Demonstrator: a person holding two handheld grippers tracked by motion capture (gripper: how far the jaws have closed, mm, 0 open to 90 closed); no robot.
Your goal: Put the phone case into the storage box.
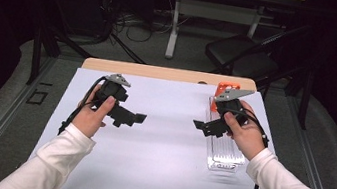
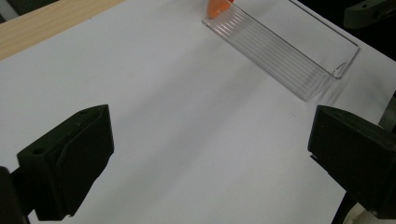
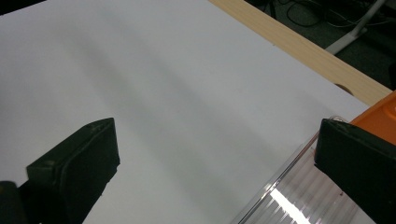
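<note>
A long clear plastic tray point(image 1: 222, 153) lies on the white sheet at the right, ribbed along its floor point(image 2: 285, 51) point(image 3: 303, 196). An orange object point(image 1: 221, 90) stands at the tray's far end point(image 2: 217, 7) point(image 3: 380, 116). My right gripper point(image 1: 198, 125) is held over the tray's left side, its jaws wide apart and empty point(image 3: 215, 168). My left gripper point(image 1: 138, 118) hovers over the sheet at the left, pointing right toward the tray, open with nothing between its fingers point(image 2: 210, 158).
The white sheet point(image 1: 165, 139) covers most of the wooden table point(image 1: 159, 72). Behind the table are a black chair point(image 1: 243, 55), a second table's white leg point(image 1: 174, 24) and cables on the floor.
</note>
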